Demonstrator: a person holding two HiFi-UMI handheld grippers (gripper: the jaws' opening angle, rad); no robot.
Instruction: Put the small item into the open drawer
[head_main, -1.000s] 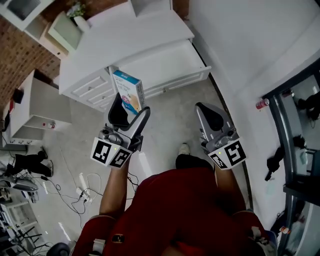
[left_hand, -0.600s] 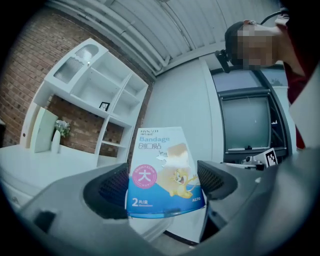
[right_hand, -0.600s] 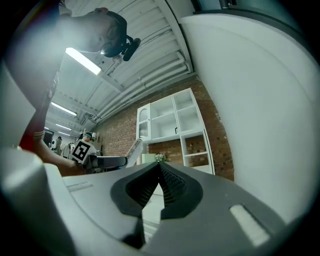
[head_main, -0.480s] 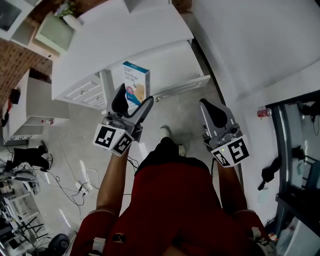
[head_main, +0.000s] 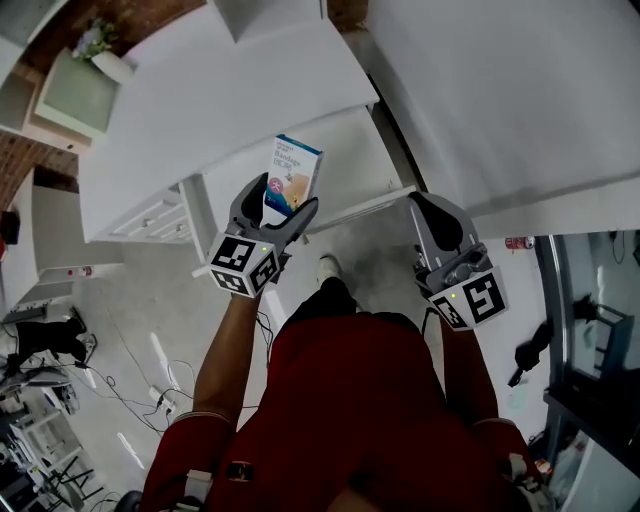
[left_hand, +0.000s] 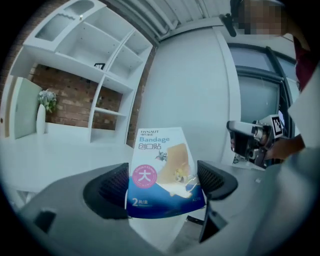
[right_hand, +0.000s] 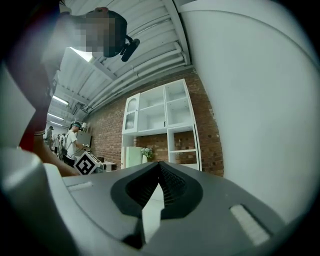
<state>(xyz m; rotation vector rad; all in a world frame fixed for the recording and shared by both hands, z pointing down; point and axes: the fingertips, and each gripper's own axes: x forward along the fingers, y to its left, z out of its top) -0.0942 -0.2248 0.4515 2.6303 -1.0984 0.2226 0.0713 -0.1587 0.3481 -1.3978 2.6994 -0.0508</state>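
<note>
Blue-white bandage box (head_main: 295, 178) — over open drawer (head_main: 365, 207)

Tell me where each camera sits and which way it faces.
Head view: on the person's head, looking steeply down at the open drawer; shows both arms, left gripper, right gripper.
Left gripper view: rides that gripper, looks along its fingers clamping the bandage box.
Right gripper view: on that gripper, faces white shelving; fingers shut, empty.
Shared: head and left gripper views both show the box.

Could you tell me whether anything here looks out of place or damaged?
Nothing stands out: the bandage box looks intact, gripped by the left gripper near the open drawer; the right gripper is shut, empty.
</note>
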